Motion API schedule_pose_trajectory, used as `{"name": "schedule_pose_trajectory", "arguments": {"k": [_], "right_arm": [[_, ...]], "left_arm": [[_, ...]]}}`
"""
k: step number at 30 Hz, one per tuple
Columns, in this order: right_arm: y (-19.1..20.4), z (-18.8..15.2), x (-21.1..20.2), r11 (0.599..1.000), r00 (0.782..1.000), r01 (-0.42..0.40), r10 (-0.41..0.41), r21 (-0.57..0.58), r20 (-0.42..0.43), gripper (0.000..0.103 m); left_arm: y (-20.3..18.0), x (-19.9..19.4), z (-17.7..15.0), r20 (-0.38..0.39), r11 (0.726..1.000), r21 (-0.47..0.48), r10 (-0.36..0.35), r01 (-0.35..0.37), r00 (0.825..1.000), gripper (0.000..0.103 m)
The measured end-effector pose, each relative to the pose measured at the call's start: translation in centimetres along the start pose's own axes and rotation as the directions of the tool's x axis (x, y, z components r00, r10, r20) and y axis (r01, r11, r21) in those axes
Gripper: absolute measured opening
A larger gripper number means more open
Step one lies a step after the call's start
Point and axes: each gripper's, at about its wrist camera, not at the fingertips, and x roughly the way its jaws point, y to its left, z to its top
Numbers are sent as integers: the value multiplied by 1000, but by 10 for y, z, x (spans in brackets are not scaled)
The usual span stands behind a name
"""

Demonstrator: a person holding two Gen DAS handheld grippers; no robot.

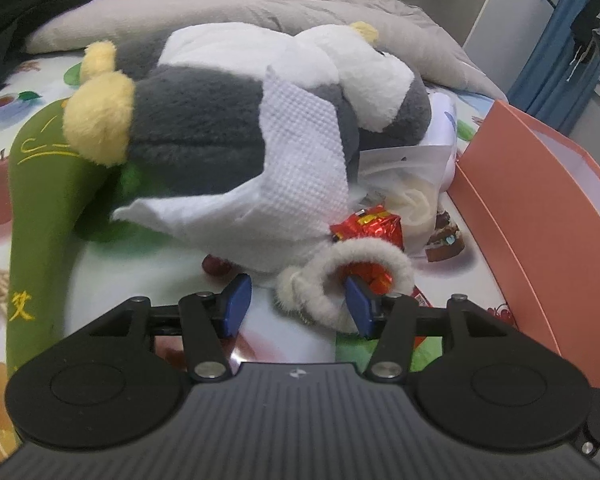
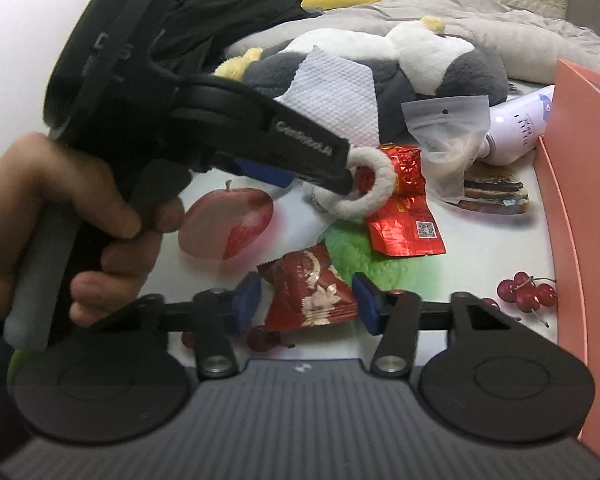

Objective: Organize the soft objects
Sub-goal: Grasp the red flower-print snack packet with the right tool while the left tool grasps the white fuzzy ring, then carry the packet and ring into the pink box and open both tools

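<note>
- Fluffy white ring (image 1: 342, 280), a soft scrunchie sort of thing, lies on the fruit-print sheet (image 1: 284, 344), right at the left gripper (image 1: 298, 306).
- That gripper's jaws are spread apart; its right finger (image 1: 358, 308) pokes through the ring's hole, the other finger stands clear to the side. Nothing is pinched.
- From the right wrist view the ring (image 2: 370, 184) hangs around the tip of the left gripper (image 2: 342, 172), a person's hand (image 2: 80, 216) wrapped on the handle.
- A crinkled red foil packet (image 1: 374, 228) sits just behind the ring, touching it.
- The right gripper (image 2: 306, 304) straddles a second red snack packet (image 2: 312, 288); its blue pads stand either side with a sliver of gap, so unclenched, not gripping.
- Behind all that, a big grey-and-white plush toy (image 1: 204, 120) with yellow feet lies on its side, a white paper towel (image 1: 304, 152) draped over it.
- A green cushion (image 1: 44, 184) pokes out under the plush on the left.
- A clear zip bag (image 2: 448, 136) and a white bottle (image 2: 518, 124) crowd the space beside the orange box (image 1: 540, 200), which stands open on the right.
- A grey quilt (image 1: 260, 4) is bunched at the back.
</note>
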Motion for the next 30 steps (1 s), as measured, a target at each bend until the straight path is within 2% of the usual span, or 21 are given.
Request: {"name": "schedule_pose_trajectory", "arguments": {"k": [3, 5, 8, 10, 19, 30], "right_arm": [[0, -1, 1, 1000, 1000, -4, 4, -5, -3, 46], [0, -2, 0, 1000, 1000, -7, 7, -5, -7, 44], [1, 0, -4, 1000, 1000, -7, 7, 2, -7, 43], [0, 1, -6, 1000, 1000, 0, 0, 5, -7, 42], [3, -2, -26, 999, 999, 44, -44, 11, -5, 38], [5, -18, -57, 992, 993, 115, -115, 60, 0, 38]], "left_arm": [[-3, 5, 1, -5, 1000, 1, -7, 7, 1000, 56], [-4, 7, 0, -12, 1000, 7, -3, 3, 1000, 41], [-4, 6, -1, -16, 1000, 4, 1, -1, 1000, 26], [-5, 3, -2, -15, 1000, 7, 5, -5, 1000, 23], [-7, -27, -15, 4, 1000, 0, 17, -17, 1000, 20], [-9, -82, -52, 26, 998, -38, 45, -44, 999, 20]]}}
